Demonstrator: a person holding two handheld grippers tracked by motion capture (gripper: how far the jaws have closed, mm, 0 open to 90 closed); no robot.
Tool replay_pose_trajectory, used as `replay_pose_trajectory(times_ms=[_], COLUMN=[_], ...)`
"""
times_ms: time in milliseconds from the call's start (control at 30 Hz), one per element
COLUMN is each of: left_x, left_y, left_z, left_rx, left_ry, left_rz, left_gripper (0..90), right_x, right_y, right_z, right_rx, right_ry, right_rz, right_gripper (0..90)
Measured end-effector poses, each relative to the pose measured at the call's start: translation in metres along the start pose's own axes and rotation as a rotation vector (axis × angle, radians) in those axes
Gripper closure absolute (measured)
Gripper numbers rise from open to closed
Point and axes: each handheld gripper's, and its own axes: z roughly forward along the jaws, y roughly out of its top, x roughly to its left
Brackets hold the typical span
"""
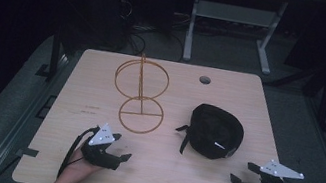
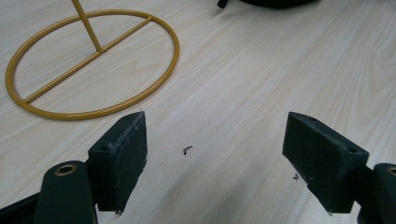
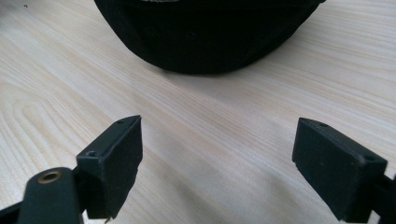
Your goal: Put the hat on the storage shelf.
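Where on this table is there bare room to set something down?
Bare wood lies along the near edge between the left gripper and right gripper, and at the far right around the grommet hole. The middle is crowded: the gold wire stand beside the black cap.

The high view looks forward and down from above the person's side onto the whole pale wooden table [image 1: 150, 180], far enough off to take in the floor and desk legs beyond it. The left gripper view sits low and close over the tabletop, facing along the left gripper [image 2: 215, 163] toward the base ring of the gold wire stand [image 2: 93, 65]; the same stand [image 1: 140, 92] appears left of centre in the high view. The right gripper view is as low and near, facing along the right gripper [image 3: 217, 163] toward the black cap [image 3: 205, 32], which the high view shows right of centre [image 1: 215, 131].
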Motion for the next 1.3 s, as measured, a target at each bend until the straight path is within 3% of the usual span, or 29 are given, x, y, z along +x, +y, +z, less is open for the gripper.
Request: replay_pose_trajectory(times_ms=[200,367,600,833,1133,1300], left_x=[-0.004,-0.01,-0.014,-0.021,-0.04,-0.045], left_y=[0.001,0.002,0.008,0.024,0.058,0.07], left_z=[0.0,0.004,0.004,0.005,0.016,0.023], left_rx=[0.005,0.021,0.024,0.005,0.011,0.014], left_ry=[-0.003,-0.018,-0.034,-0.063,-0.143,-0.173], left_rz=[0.0,0.027,0.008,0.016,0.087,0.098], left_gripper=[21.9,22.6,22.6,22.6,22.5,22.4], right_x=[0.001,0.005,0.008,0.007,0.007,0.007], right_y=[0.001,0.003,0.003,0.003,0.004,0.004], right_z=[0.002,0.003,0.003,0.002,0.003,0.002], right_rx=[0.011,0.005,0.005,-0.009,-0.008,-0.006], right_ry=[0.009,0.012,0.017,0.024,0.025,0.028], right_rz=[-0.001,-0.019,-0.023,-0.015,-0.019,-0.022], right_gripper=[15.8,15.8,15.8,15.8,15.8,15.8])
